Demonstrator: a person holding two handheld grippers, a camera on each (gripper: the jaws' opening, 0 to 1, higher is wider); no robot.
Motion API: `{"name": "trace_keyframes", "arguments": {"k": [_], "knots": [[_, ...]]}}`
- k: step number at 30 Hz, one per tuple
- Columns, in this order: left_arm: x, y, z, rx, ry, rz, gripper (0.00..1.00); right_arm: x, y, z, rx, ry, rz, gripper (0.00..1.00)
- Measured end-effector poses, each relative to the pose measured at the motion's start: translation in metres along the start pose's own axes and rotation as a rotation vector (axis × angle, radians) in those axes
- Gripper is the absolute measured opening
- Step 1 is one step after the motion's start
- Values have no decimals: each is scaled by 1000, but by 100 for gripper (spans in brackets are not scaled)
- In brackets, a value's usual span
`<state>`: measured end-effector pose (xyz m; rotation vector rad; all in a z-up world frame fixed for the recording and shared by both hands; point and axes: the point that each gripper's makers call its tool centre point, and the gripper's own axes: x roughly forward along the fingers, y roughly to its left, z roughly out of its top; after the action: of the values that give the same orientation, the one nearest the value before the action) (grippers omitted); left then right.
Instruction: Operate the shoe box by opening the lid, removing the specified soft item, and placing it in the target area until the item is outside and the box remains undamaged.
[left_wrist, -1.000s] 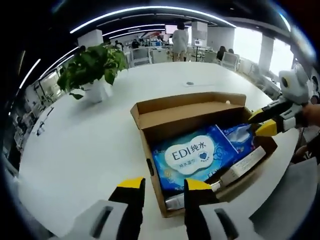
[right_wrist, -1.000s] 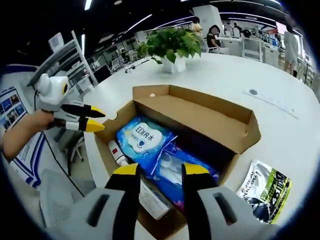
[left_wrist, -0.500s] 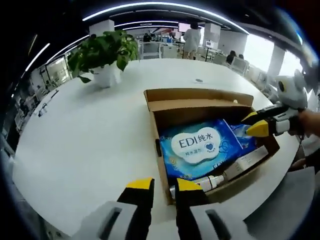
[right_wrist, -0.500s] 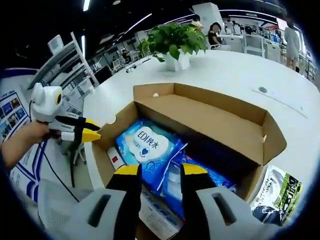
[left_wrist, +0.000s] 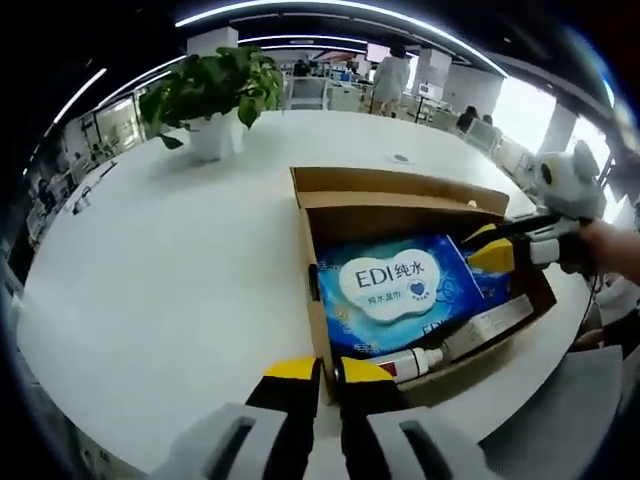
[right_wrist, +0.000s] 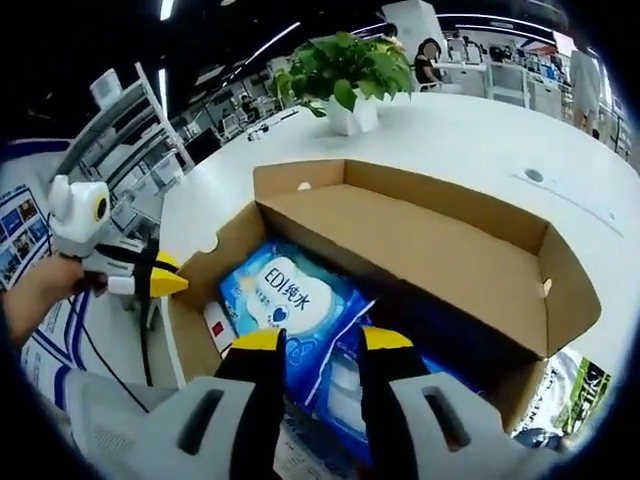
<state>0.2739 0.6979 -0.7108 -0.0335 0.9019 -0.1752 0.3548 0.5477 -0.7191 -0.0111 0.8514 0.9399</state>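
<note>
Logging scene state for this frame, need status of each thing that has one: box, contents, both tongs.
shoe box: lid open, folded back, upright on the table
wet wipes pack: lying flat inside the box, not gripped
tube: lying along the box's near wall
left tongs: nearly shut, empty, at the box's near corner
right tongs: open, empty, over the wipes pack

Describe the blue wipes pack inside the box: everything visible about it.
The blue wipes pack is a soft, glossy plastic packet with a white cloud-shaped label printed "EDI" plus Chinese characters and a small heart. It lies flat, label up, inside the open cardboard shoe box, beside another blue packet and a white tube. In the left gripper view, the right gripper hovers at its edge; contact can't be confirmed.
</note>
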Motion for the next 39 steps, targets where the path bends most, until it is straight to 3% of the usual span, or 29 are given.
{"name": "trace_keyframes", "arguments": {"k": [6, 16, 21, 23, 24, 39], "knots": [[0, 0, 0, -5, -7, 4, 6, 10, -2, -5, -3, 42, -10, 25], [1, 2, 0, -30, -30, 3, 6, 22, -3, -2, 15, 48, -4, 23], [1, 2, 0, -49, -37, -5, 6, 29, -11, -6, 5, 66, -40, 14], [2, 2, 0, -52, -38, -5, 6, 28, -19, -5, -60, 67, -80, 7], [2, 2, 0, -51, -38, -5, 6, 28, -14, -6, -48, 66, -53, 7], [2, 1, 0, -53, -41, -3, 6, 6, -1, 4, -92, 24, -66, 0]]}}
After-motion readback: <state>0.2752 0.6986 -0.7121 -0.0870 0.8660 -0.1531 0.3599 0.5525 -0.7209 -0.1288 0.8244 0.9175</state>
